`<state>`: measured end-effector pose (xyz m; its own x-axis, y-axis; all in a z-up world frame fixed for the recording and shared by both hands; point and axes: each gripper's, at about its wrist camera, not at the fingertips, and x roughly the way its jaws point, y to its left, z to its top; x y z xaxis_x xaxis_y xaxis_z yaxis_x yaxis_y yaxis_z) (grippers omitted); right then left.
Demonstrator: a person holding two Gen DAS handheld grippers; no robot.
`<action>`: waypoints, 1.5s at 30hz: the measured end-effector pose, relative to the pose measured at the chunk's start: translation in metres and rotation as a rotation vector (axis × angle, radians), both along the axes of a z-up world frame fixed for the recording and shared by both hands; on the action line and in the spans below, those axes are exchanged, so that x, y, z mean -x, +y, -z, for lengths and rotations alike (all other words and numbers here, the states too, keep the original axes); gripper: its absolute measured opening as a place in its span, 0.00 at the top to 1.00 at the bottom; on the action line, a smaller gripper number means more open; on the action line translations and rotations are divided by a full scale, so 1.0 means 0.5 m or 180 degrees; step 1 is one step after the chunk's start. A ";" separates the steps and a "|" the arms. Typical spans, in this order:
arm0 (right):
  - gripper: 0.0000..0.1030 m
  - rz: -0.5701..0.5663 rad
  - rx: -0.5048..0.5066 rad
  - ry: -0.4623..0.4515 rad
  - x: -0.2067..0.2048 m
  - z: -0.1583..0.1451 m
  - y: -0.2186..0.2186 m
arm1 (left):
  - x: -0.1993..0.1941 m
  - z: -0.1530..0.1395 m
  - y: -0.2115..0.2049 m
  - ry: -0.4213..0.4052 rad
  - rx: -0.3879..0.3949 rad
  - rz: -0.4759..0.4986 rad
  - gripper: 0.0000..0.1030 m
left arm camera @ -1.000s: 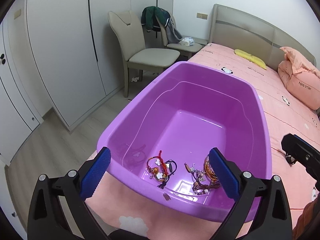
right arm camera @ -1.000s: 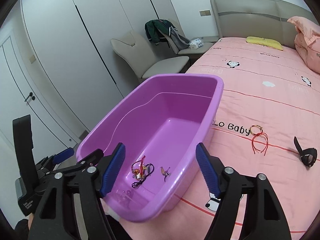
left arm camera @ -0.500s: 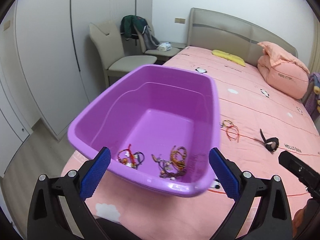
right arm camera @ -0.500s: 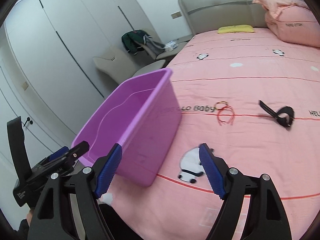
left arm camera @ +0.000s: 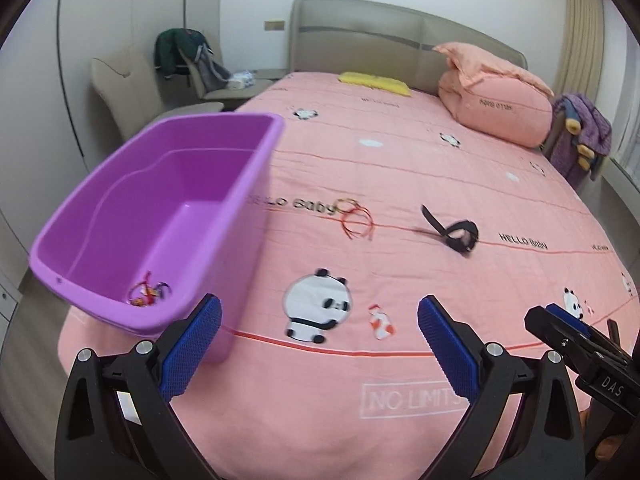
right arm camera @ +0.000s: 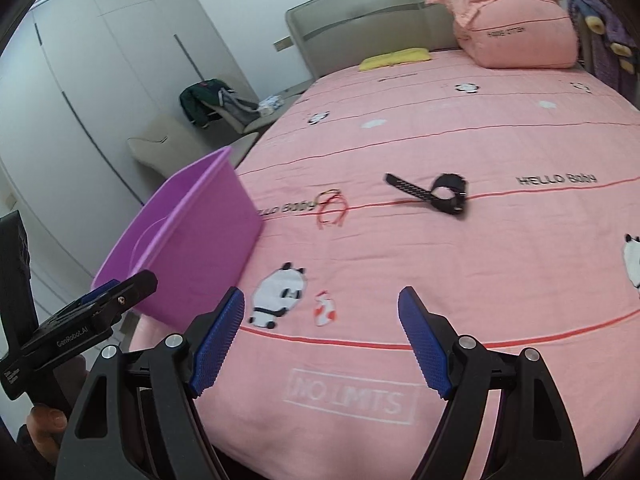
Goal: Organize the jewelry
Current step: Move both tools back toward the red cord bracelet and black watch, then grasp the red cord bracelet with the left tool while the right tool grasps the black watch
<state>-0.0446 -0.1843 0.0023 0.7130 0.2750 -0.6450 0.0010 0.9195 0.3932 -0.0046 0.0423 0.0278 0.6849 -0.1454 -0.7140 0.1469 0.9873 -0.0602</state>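
Left tongs (left arm camera: 319, 322) spread wide, nothing between the blue pads, hanging over the pink bed (left arm camera: 400, 168) just in front of a panda print (left arm camera: 316, 308). Right tongs (right arm camera: 321, 314) likewise spread and empty, over the same stretch of bedspread, pointed toward the headboard. Purple tub (left arm camera: 160, 216) at the bed's left edge, beside the left tongs; inside, at its near end, a small tangle of bracelets (left arm camera: 148, 292). Out on the bedspread, well apart from both tongs: red string bracelets (left arm camera: 354, 216) lying near the tub's far right corner, by the "HELLO Baby" lettering, and to their right a black watch (left arm camera: 456, 232) with its strap stretched out. Pink pillow (left arm camera: 496, 108) against the headboard. Chair with a dark jacket (left arm camera: 176, 52) beyond the tub.
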 end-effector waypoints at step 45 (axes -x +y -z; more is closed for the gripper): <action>0.27 0.1046 0.0797 0.0631 -0.503 0.328 -0.240 | -0.512 0.371 -0.187 0.0482 -0.0227 -0.0421 0.06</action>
<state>0.2068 -0.3042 -0.1616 0.5925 -0.1268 -0.7955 0.3612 0.9245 0.1217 0.2516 -0.0511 -0.1580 0.5787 -0.0068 -0.8155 0.0104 0.9999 -0.0010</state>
